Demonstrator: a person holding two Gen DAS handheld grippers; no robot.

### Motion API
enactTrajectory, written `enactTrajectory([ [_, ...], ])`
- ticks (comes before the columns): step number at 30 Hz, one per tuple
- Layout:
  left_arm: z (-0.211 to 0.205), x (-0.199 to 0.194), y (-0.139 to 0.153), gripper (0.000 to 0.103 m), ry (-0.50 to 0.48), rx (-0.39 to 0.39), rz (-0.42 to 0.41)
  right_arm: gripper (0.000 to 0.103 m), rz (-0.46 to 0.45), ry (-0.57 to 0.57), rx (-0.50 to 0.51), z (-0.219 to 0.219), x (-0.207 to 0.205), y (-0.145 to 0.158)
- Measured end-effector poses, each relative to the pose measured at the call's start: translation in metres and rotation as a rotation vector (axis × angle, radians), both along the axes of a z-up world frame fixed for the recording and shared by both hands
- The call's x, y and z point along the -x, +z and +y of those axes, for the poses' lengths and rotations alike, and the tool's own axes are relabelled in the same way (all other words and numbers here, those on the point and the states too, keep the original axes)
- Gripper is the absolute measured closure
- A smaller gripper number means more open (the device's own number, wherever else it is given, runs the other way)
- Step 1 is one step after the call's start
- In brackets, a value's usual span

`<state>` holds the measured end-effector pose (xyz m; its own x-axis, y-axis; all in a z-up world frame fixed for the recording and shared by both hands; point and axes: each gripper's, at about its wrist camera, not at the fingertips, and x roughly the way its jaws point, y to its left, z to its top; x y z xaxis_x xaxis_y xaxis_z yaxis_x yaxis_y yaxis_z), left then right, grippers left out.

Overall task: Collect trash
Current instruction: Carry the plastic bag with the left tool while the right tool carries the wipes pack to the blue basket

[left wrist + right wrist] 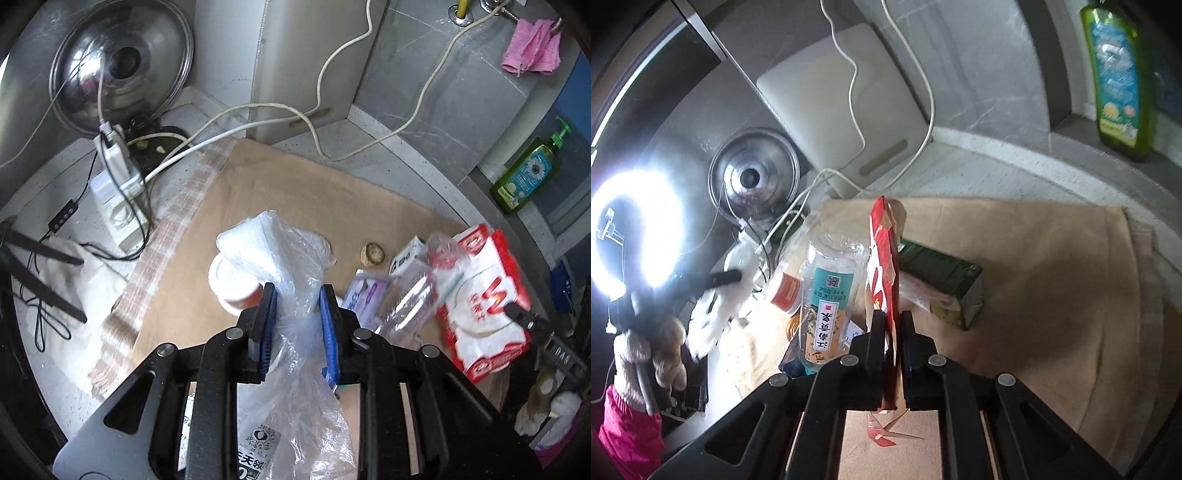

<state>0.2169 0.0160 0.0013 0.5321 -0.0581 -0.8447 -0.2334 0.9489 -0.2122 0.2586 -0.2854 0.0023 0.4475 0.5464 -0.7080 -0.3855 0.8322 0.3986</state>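
Observation:
My left gripper [297, 295] is shut on a clear plastic bag [295, 266] holding white tissue, lifted over the brown cloth [295, 192]. A white cup with an orange band [232, 284] sits just left of the bag. My right gripper [894, 317] is shut on a red and white wrapper [884, 254], held edge-on; it also shows in the left wrist view [484, 295]. A clear plastic bottle with a teal label [827, 295] lies left of the wrapper, also visible in the left wrist view [410, 299]. A dark green carton [942, 280] lies on the cloth to the right.
A nutshell [373, 254] and a small purple packet [364, 291] lie on the cloth. A steel pot lid [118, 62], power strip [118, 199] and white cables [258, 110] stand at the back left. A green soap bottle [528, 173] stands on the right ledge. A ring light [631, 229] glares at left.

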Motion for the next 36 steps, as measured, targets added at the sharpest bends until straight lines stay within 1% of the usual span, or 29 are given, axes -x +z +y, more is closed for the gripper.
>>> enactTrajectory([
  [2,0.003,0.013,-0.004,0.081,0.004,0.019,-0.001,0.098,-0.032,-0.028,0.009,-0.003,0.010,0.009],
  [8,0.015,0.056,-0.012,0.081,0.002,0.057,-0.001,0.098,-0.084,-0.088,0.001,-0.008,0.043,0.033],
  [11,0.019,0.077,-0.014,0.081,-0.008,0.056,0.000,0.098,-0.102,-0.094,0.001,-0.004,0.069,0.044],
  [15,0.022,0.105,-0.017,0.081,-0.026,0.059,0.003,0.098,-0.104,-0.080,-0.003,0.009,0.103,0.046],
  [22,0.028,0.154,-0.023,0.081,-0.049,0.058,0.004,0.098,-0.067,-0.030,-0.011,0.036,0.156,0.036],
  [26,0.031,0.184,-0.033,0.081,-0.053,0.082,0.015,0.098,-0.043,0.010,0.002,0.055,0.185,0.026],
  [30,0.028,0.212,-0.051,0.081,-0.068,0.080,0.046,0.098,-0.006,0.041,0.011,0.073,0.211,0.013],
  [36,0.028,0.246,-0.089,0.081,-0.076,0.116,0.120,0.098,0.049,0.089,0.051,0.100,0.247,-0.014],
])
